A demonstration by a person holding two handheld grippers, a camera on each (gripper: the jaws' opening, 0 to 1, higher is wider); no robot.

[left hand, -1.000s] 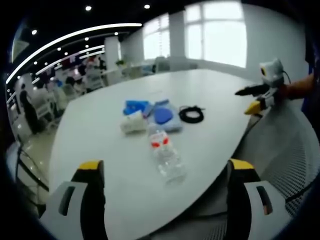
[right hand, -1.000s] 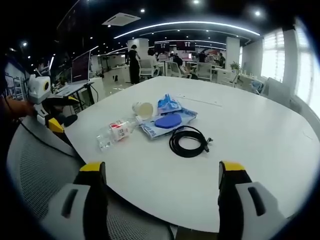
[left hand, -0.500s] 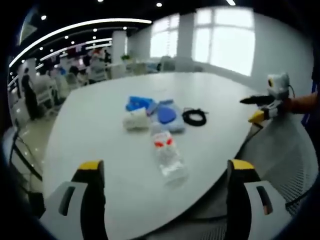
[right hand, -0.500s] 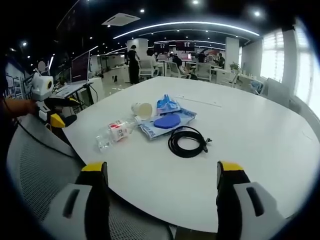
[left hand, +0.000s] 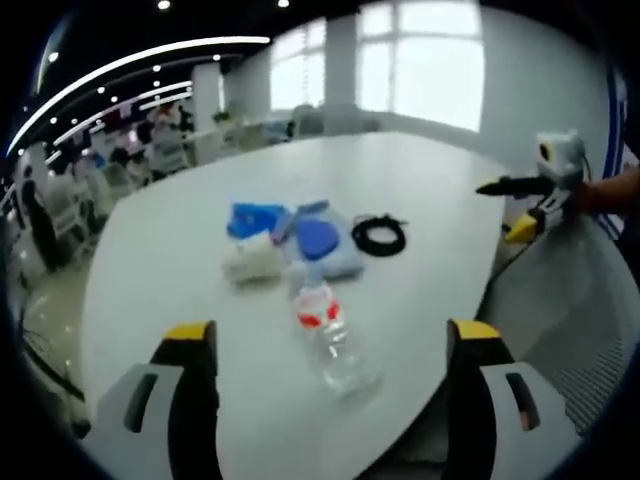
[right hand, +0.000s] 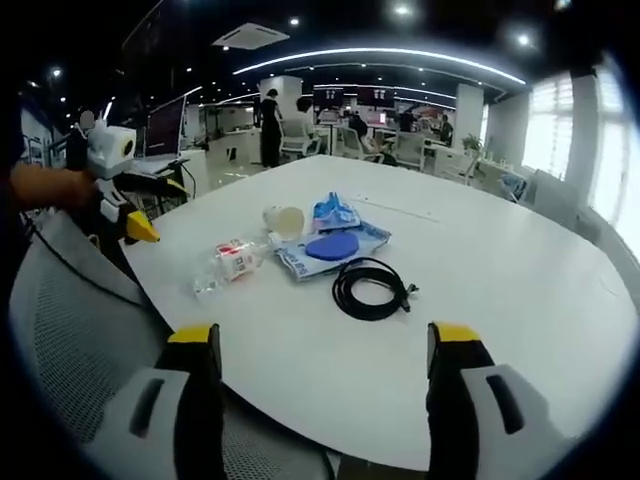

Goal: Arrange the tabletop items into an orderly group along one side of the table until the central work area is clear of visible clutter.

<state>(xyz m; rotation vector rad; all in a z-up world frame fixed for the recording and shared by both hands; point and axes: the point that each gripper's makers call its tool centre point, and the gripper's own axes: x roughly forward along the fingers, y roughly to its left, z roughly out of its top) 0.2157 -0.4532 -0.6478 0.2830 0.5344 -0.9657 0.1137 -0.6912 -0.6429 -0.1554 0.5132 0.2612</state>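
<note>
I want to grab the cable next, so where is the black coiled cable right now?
In the right gripper view the black coiled cable lies on the white table, just in front of the blue pouch, to the right of the fallen plastic bottle.

Bright office light, with fisheye bending and some blur in the left gripper view.

In the left gripper view the windows (left hand: 420, 60) at the far side are overexposed to plain white, and the white counter (left hand: 200, 250) takes a pale shine from them. This view is soft all over: the clear bottle (left hand: 330, 335) and the things behind it have smeared edges. The right gripper view is sharper; the black cable (right hand: 370, 290) has a clean outline. There, curved ceiling light strips (right hand: 400, 55) and small spot lamps give the light, and a window (right hand: 605, 130) at the right glares. Shadows under the things are weak. Straight lines bend strongly toward the edges in both views.
</note>
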